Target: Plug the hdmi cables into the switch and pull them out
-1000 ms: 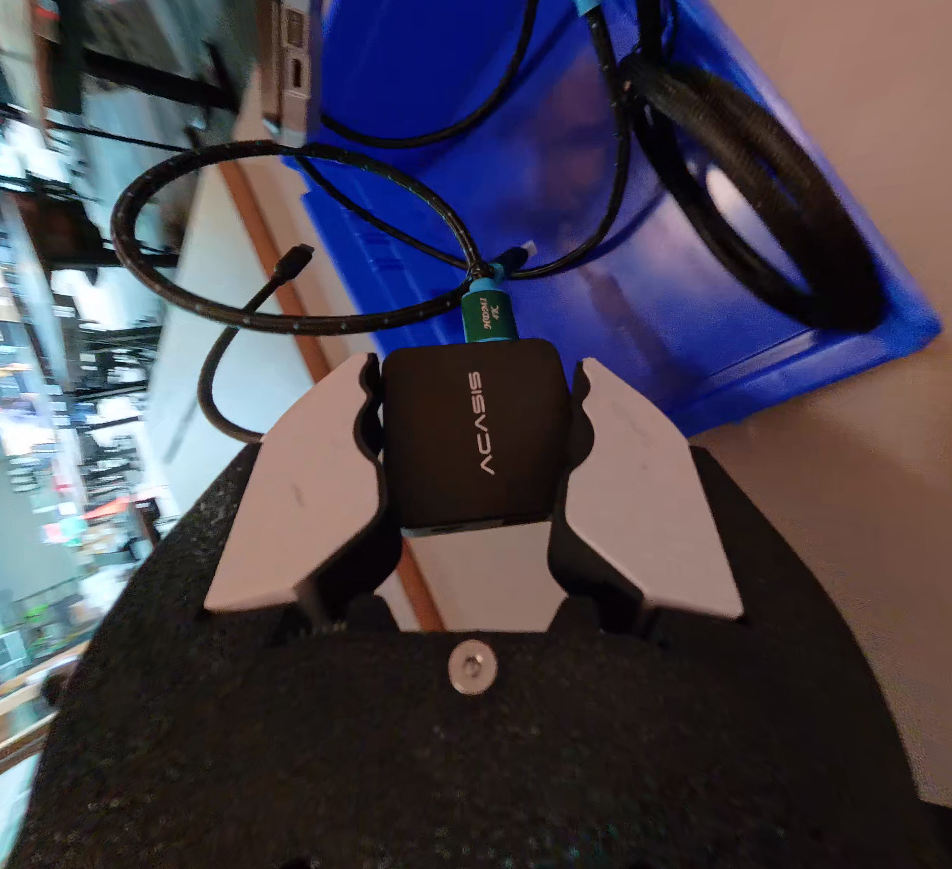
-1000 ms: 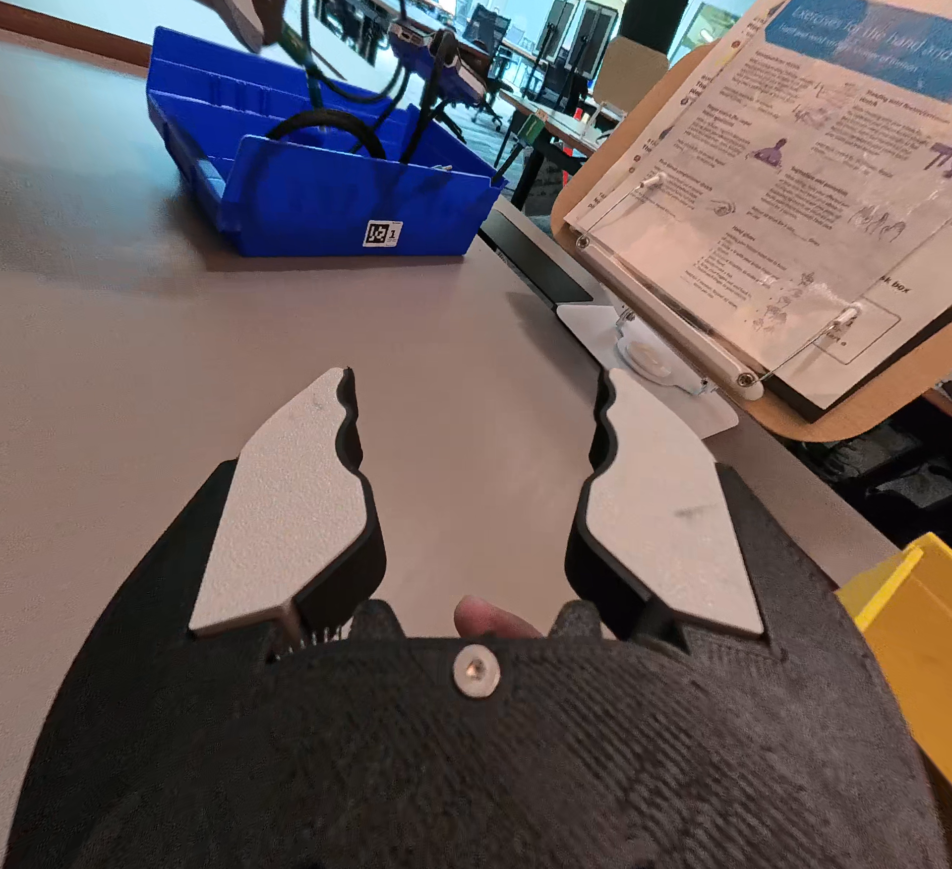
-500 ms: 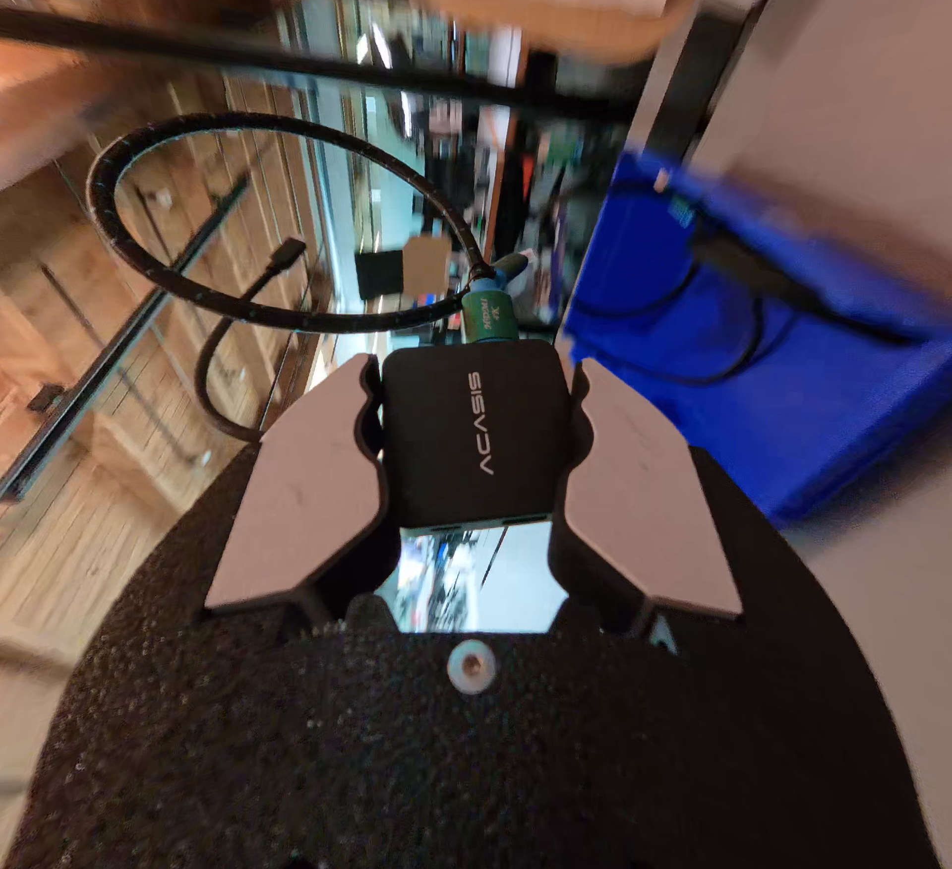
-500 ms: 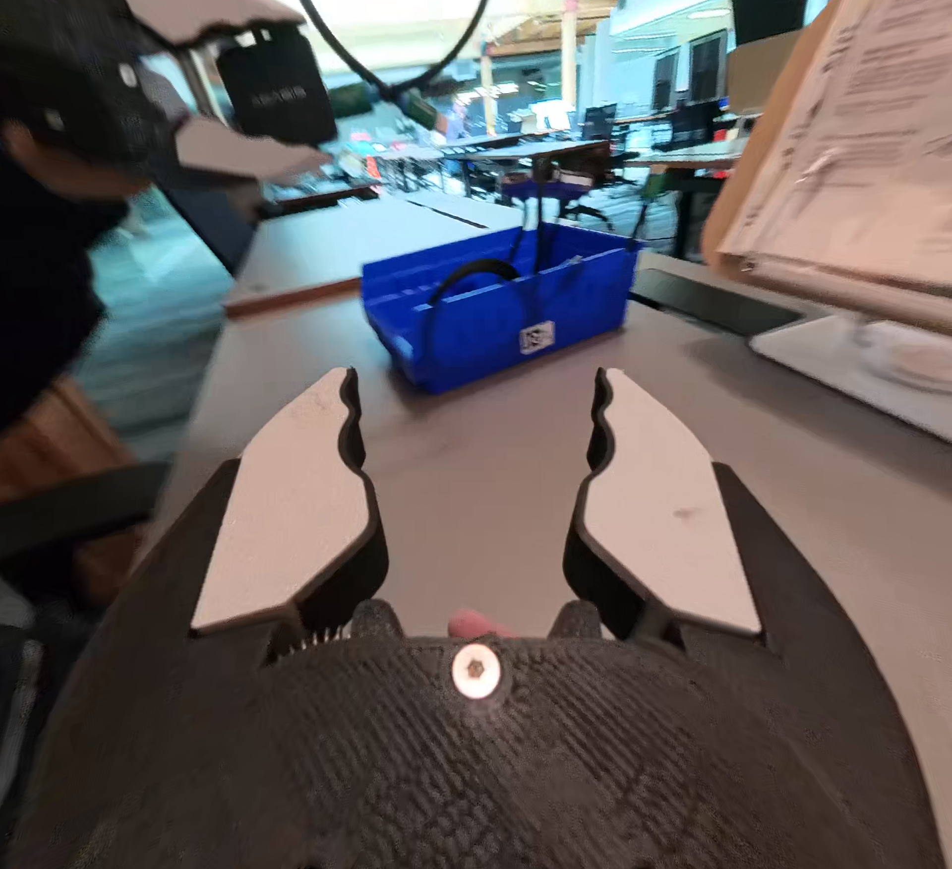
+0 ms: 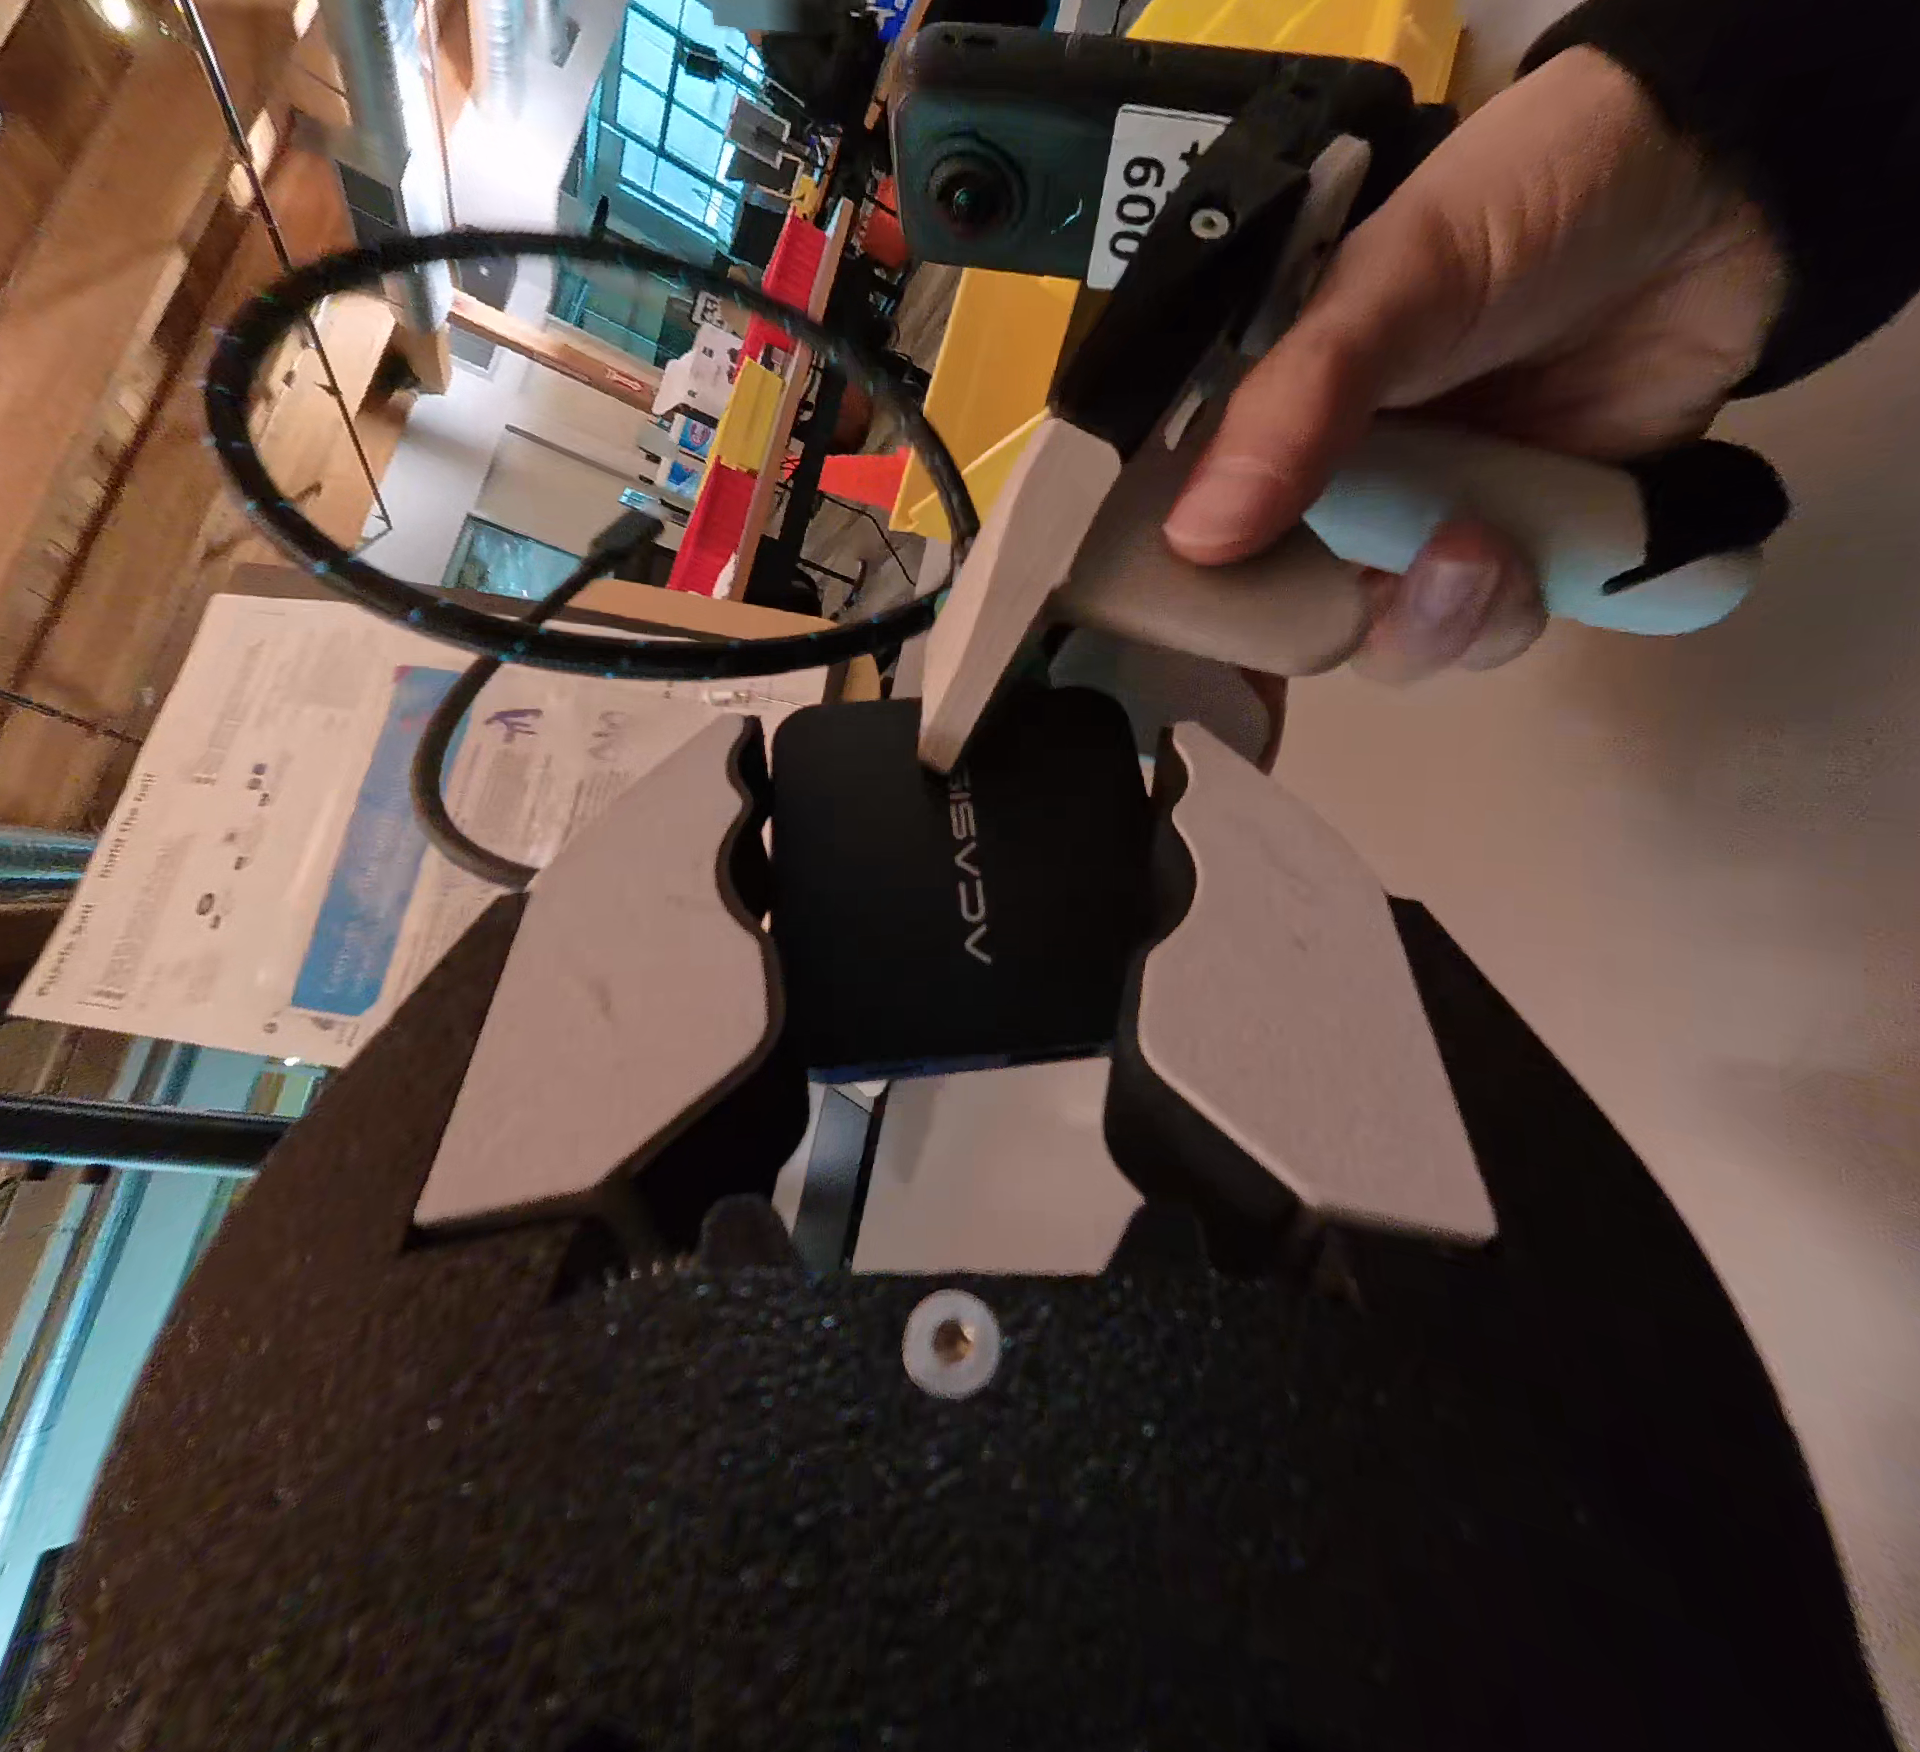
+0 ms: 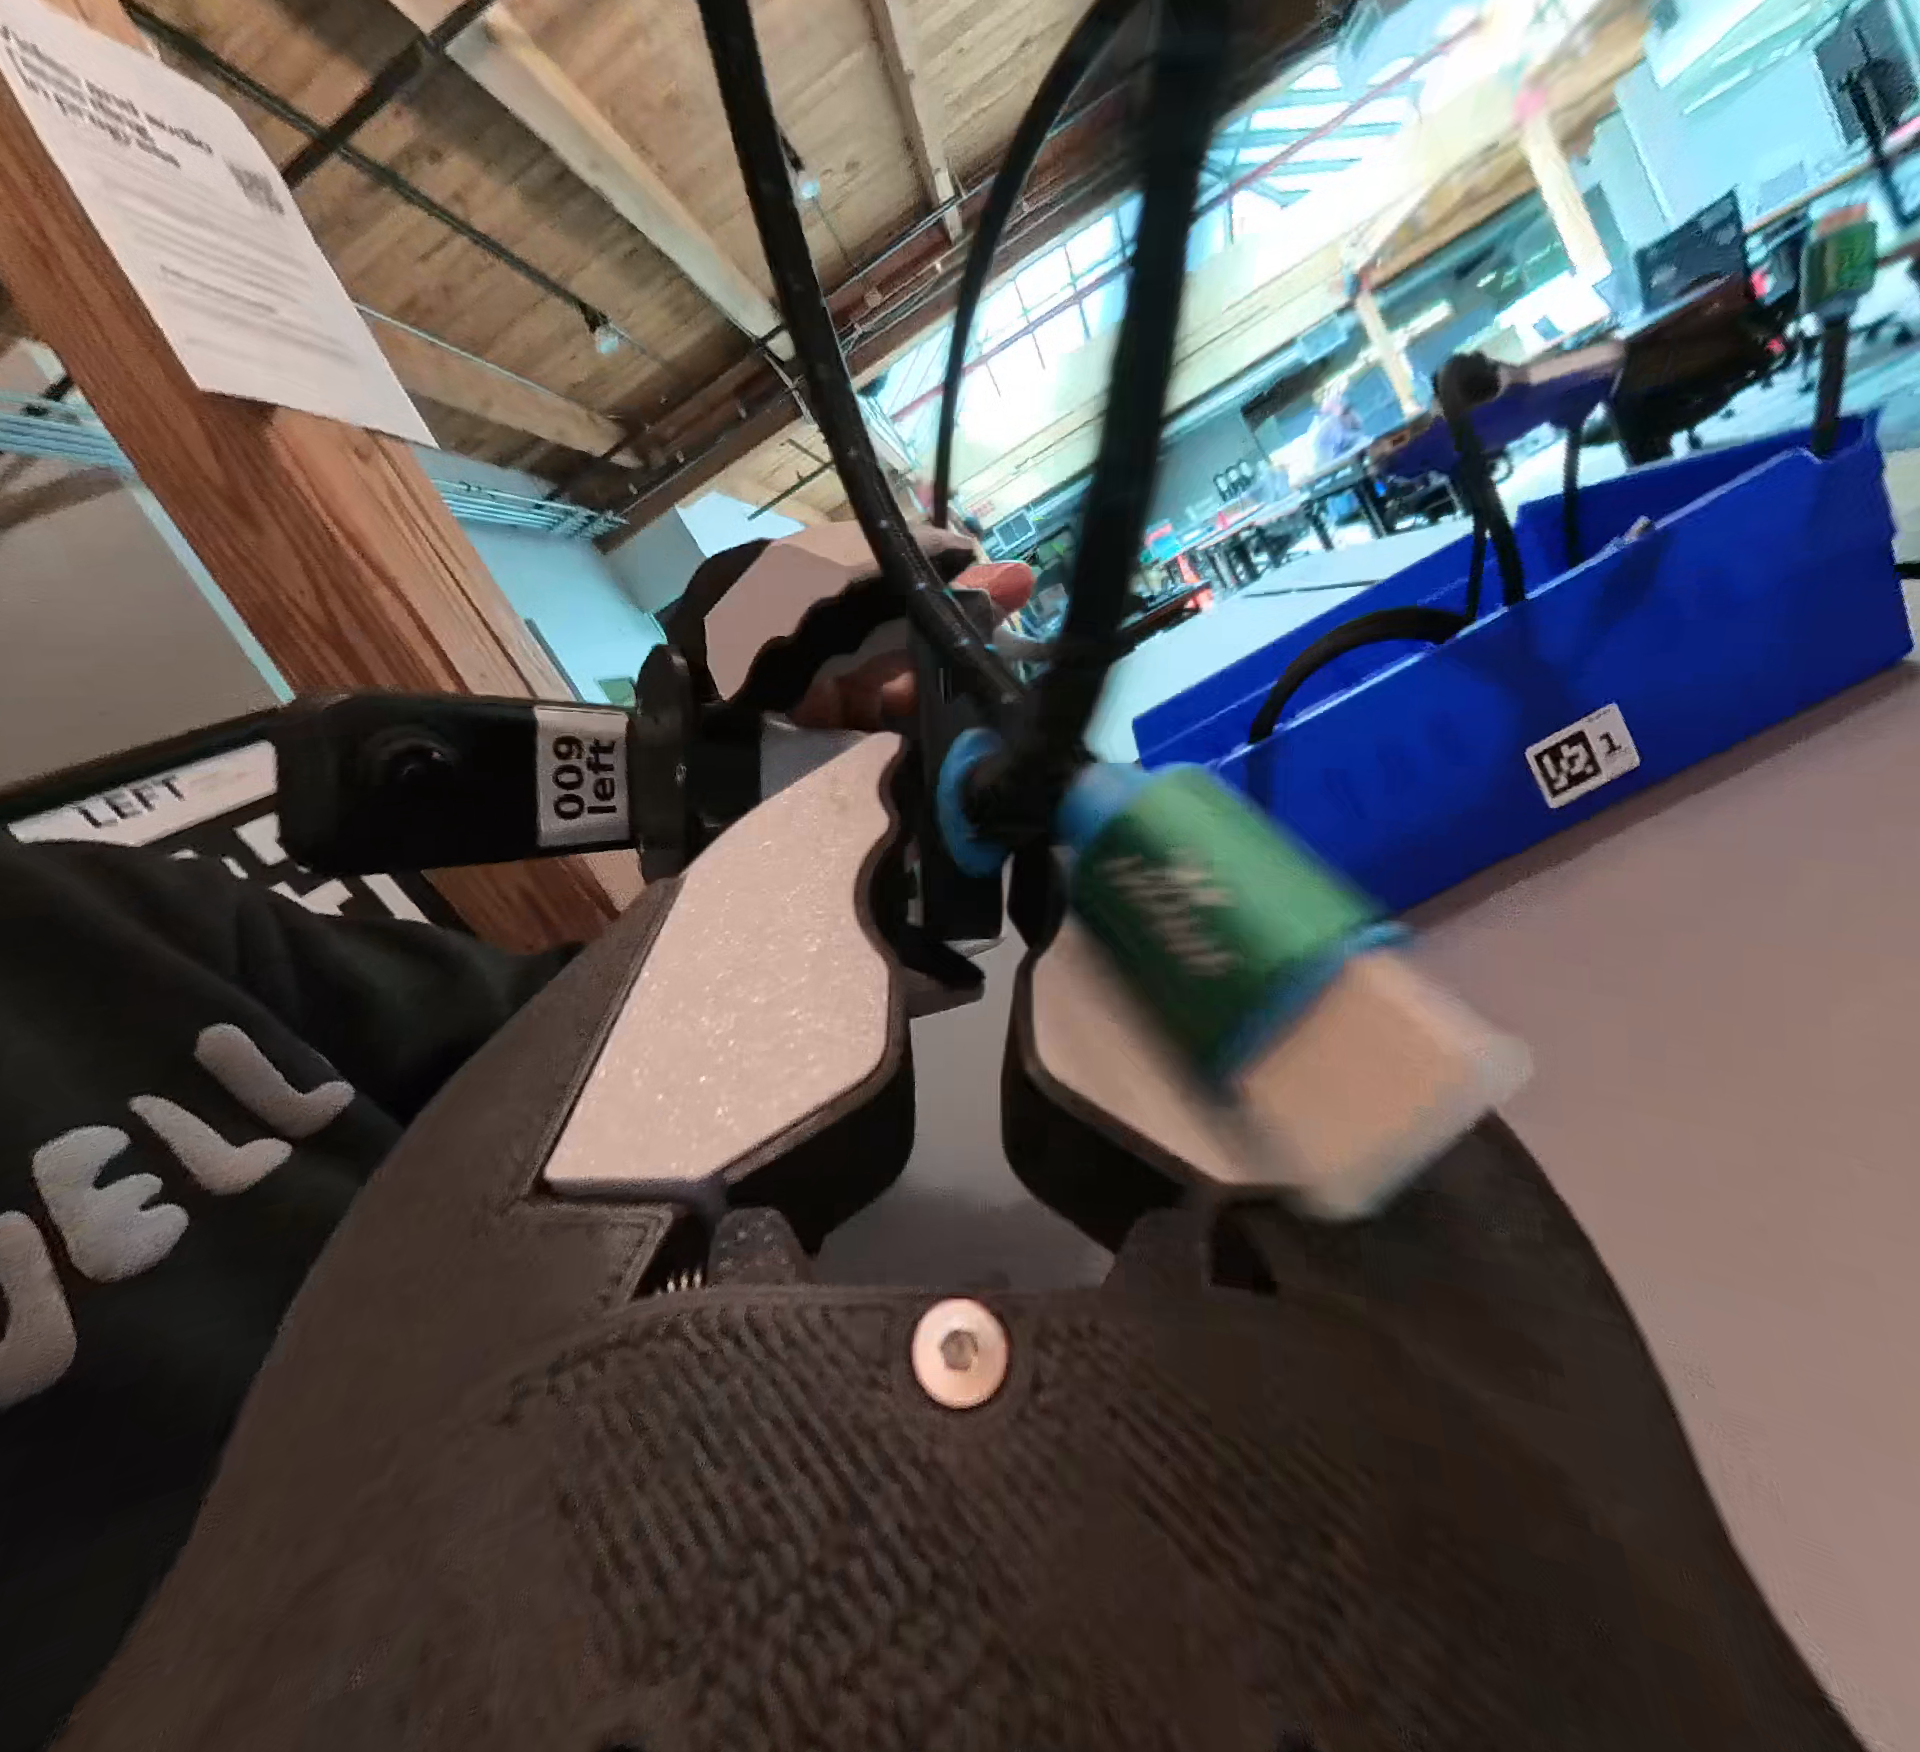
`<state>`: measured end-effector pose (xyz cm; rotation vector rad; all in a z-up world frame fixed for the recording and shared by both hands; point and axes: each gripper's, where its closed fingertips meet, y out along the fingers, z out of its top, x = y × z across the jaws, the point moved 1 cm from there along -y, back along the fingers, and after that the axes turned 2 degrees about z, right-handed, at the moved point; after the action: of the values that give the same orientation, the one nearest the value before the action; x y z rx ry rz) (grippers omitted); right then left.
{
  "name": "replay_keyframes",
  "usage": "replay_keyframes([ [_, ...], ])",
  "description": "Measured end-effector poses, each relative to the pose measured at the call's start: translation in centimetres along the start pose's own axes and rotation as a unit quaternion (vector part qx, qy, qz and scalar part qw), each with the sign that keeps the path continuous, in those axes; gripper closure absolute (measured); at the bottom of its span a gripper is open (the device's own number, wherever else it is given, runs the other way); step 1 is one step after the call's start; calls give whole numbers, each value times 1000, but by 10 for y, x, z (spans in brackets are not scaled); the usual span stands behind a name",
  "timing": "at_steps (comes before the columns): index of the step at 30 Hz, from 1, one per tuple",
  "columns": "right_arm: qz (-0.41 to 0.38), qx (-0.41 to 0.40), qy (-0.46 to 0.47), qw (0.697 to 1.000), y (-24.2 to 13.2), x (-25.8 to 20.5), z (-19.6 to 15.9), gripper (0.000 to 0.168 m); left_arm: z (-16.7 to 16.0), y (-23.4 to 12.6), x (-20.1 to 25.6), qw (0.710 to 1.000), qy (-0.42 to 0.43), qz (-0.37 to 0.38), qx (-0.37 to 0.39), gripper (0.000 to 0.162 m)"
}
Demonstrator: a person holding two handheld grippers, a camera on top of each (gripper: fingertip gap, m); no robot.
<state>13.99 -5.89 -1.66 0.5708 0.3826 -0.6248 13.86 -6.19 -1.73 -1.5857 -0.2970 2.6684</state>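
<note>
Right wrist view: blue bin [image 6: 1621,715] holds black cables [image 6: 1351,637]; left hand-held gripper [image 5: 961,881] clamps switch [image 5: 935,913], right hand-held gripper [image 6: 956,881] narrow around braided cable [image 6: 831,414].

**Bench and its load**

A grey-beige bench [image 6: 1714,1027] carries a blue bin [image 6: 1621,726], set well back near the far edge. Black cables [image 6: 1340,653] lie coiled in the bin, some rising over its rim.

My right tongs [image 6: 956,902], which hung wide over the surface a second ago, have swung across to the switch [image 5: 961,881] and narrowed around the braided cable [image 6: 997,767], whose green plug [image 6: 1205,923] now dangles free.
</note>
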Motion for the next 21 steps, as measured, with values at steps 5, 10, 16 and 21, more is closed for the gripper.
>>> replay_keyframes([
  [5, -44, 75, 103, 991, -21, 27, 16, 153, 2, 5, -12, 996, -23, 69, 58, 96],
  [10, -18, 86, 188, 978, -28, 35, 13, 152, -8, 6, -13, 975, -192, 21, 110, 89],
  [16, -7, 27, 193, 981, -15, 27, -6, 153, -24, -3, 5, 952, -265, -49, 146, 96],
  [21, -8, 19, 243, 970, -12, 34, -20, 154, -34, -8, 18, 945, -277, -69, 161, 92],
])
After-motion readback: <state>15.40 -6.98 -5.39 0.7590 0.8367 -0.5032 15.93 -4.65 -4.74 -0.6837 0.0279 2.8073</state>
